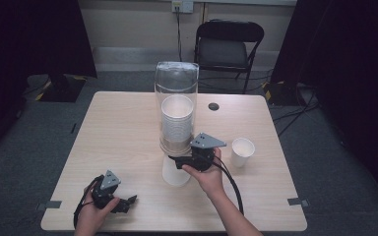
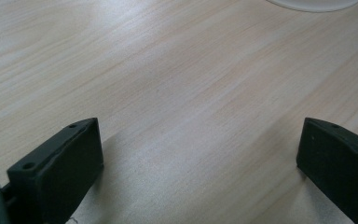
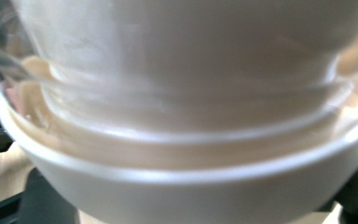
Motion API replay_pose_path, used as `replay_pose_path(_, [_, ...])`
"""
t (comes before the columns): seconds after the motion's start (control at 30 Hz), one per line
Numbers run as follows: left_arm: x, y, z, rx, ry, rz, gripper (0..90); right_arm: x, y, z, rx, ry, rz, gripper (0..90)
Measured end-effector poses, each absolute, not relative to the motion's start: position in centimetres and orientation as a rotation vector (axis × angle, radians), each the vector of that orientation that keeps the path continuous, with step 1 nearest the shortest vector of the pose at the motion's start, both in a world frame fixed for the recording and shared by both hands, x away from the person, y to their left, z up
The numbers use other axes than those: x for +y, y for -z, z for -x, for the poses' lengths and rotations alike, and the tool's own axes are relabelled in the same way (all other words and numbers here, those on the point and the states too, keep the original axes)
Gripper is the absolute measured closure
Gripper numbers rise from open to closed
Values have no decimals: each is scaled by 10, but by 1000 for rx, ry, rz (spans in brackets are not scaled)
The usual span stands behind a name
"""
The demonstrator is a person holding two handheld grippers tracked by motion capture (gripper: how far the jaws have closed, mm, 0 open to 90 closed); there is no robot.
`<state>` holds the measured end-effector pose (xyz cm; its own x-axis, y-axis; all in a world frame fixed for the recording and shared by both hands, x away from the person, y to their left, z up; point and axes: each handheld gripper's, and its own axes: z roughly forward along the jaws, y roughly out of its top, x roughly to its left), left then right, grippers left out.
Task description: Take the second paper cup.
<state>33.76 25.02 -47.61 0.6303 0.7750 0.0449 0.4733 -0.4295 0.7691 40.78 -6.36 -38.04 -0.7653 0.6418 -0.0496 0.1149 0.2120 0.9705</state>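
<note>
Person's left hand point(image 1: 91, 212) low at the near edge, holding a black two-jaw left gripper point(image 1: 127, 202) with jaws spread wide, right forearm point(image 1: 231, 214) reaching forward, right hand point(image 1: 207, 173) raising the black right gripper point(image 1: 177, 162), jaw gap unclear

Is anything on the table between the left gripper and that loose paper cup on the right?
Yes. The clear dispenser with its white base, and the right gripper at that base, lie between the left gripper and the cup.
</note>
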Motion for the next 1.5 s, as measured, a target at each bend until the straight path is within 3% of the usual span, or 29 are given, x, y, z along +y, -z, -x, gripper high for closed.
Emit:
replay_pose_path(0.03, [250,476,-338,973,-514,-2102,0,-63,380,-407,2055,-1581,-689,302])
replay_pose_path(0.33, [251,476,-338,966,-521,-2110,0,-62,388,-407,2054,-1568,-646,343])
replay_pose_path(0.73, [250,476,-337,974,-524,-2100,2,-63,391,-409,2095,-1557,-658,352])
replay_pose_path(0.87, [250,476,-337,972,-518,-2099,1,-68,414,-413,2160,-1490,-687,370])
replay_pose_path(1.5, [250,476,-338,973,-515,-2099,0,-69,416,-413,2156,-1509,-656,370])
